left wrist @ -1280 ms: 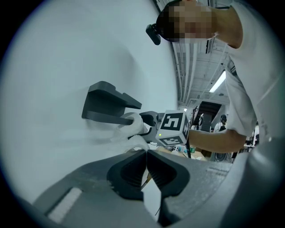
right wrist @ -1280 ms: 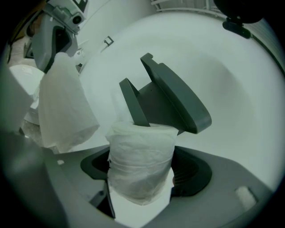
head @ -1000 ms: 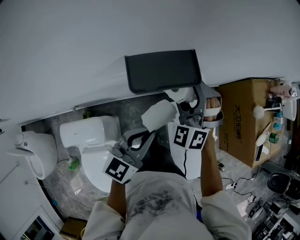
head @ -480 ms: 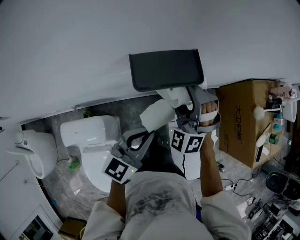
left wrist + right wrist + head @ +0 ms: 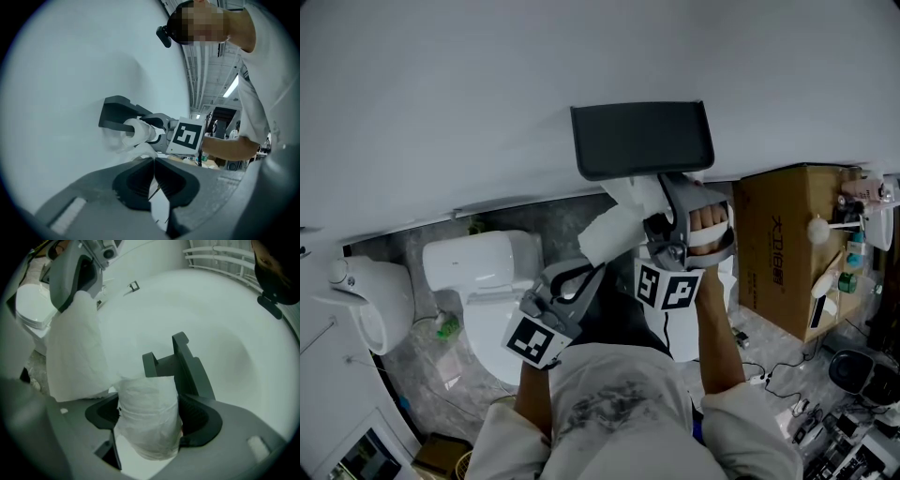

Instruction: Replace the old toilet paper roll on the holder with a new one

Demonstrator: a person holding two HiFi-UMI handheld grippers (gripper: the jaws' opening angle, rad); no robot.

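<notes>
A dark grey holder (image 5: 642,139) juts from the white wall, also seen as the holder (image 5: 180,363) and the holder (image 5: 117,115). My right gripper (image 5: 661,204) is shut on a white toilet paper roll (image 5: 636,192) just under the holder. The roll (image 5: 147,420) fills the space between the right gripper's jaws (image 5: 150,420). My left gripper (image 5: 584,264) is lower and to the left, shut on a loose white paper sheet (image 5: 614,234). From the left gripper (image 5: 75,273) the sheet (image 5: 77,352) hangs down. I cannot tell whether the sheet joins the roll (image 5: 138,131).
A white toilet (image 5: 483,272) stands at lower left, with another white fixture (image 5: 370,300) further left. A cardboard box (image 5: 783,244) and a shelf of small items are at the right. A white bin (image 5: 694,323) sits below my right gripper.
My right gripper has carried the roll leftward, from beside the holder's right end to under its middle. The left gripper has stayed put with the sheet.
</notes>
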